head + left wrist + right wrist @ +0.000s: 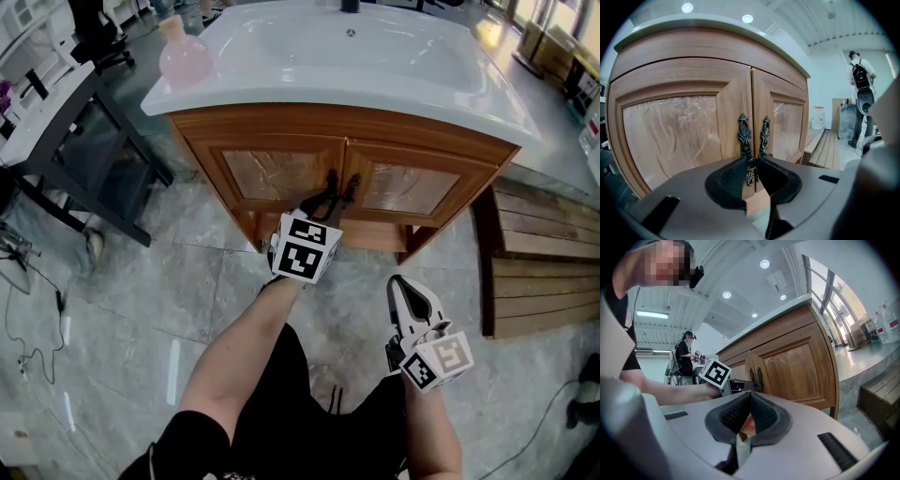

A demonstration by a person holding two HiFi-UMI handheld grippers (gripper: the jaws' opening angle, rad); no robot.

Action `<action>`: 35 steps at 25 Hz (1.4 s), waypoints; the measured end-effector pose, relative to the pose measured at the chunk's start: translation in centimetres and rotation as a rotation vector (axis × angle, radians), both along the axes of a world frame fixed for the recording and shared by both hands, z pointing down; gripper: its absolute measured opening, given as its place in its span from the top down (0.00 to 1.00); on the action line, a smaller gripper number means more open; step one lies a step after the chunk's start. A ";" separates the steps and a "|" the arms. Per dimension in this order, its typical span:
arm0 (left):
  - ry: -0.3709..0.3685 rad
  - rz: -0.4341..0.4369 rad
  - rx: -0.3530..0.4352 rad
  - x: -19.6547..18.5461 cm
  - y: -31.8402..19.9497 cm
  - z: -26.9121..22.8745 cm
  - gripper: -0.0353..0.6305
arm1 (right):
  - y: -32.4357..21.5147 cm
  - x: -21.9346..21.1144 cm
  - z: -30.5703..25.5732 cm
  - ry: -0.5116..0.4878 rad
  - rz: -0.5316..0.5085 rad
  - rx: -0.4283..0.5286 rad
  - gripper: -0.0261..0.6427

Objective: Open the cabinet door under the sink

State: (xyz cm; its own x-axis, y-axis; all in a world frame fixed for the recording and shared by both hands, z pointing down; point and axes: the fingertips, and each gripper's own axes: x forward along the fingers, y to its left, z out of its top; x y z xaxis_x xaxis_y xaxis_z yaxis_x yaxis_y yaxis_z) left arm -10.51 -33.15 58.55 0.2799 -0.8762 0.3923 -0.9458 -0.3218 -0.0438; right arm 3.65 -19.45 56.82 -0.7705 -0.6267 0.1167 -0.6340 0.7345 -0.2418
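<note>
Grasp step: left hand-held gripper (752, 160) being clamped on left door handle (744, 133); right hand-held gripper (750, 398) closed, empty. Next: steady outward pull being called for.

The head camera looks steeply down from above onto the sink (375, 94) and cabinet doors (281, 173). The left gripper (752, 160) camera faces those doors head-on, right up against the left door handle (744, 133). The right gripper (750, 397) camera views the same doors obliquely from farther back.
</note>
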 end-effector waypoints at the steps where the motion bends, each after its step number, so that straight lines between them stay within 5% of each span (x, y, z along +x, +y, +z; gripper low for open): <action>1: 0.008 0.006 -0.002 -0.1 0.2 0.0 0.82 | 0.1 0.0 0.0 0.005 -0.007 0.000 0.94; 13: 0.033 0.117 0.006 0.0 4.4 -0.1 0.82 | -0.8 -2.8 2.4 0.084 -0.100 0.017 0.94; 17: 0.026 0.156 0.008 -0.1 5.7 -0.1 0.82 | -1.1 -4.4 2.6 0.107 -0.140 0.023 0.85; 27: 0.039 0.189 0.023 -0.3 7.5 -0.1 0.82 | -4.7 -8.8 -2.5 0.090 -0.227 0.120 0.77; 35: 0.052 0.212 0.030 -0.3 7.6 -0.1 0.82 | -7.3 -12.9 -3.4 0.074 -0.291 0.106 0.76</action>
State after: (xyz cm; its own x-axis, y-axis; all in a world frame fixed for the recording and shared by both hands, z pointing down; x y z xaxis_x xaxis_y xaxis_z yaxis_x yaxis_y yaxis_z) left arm -10.81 -25.57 58.40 0.4781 -0.8069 0.3470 -0.8584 -0.5129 -0.0099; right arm -9.26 -26.76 53.45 -0.9111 -0.3929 0.1246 -0.4066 0.9063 -0.1155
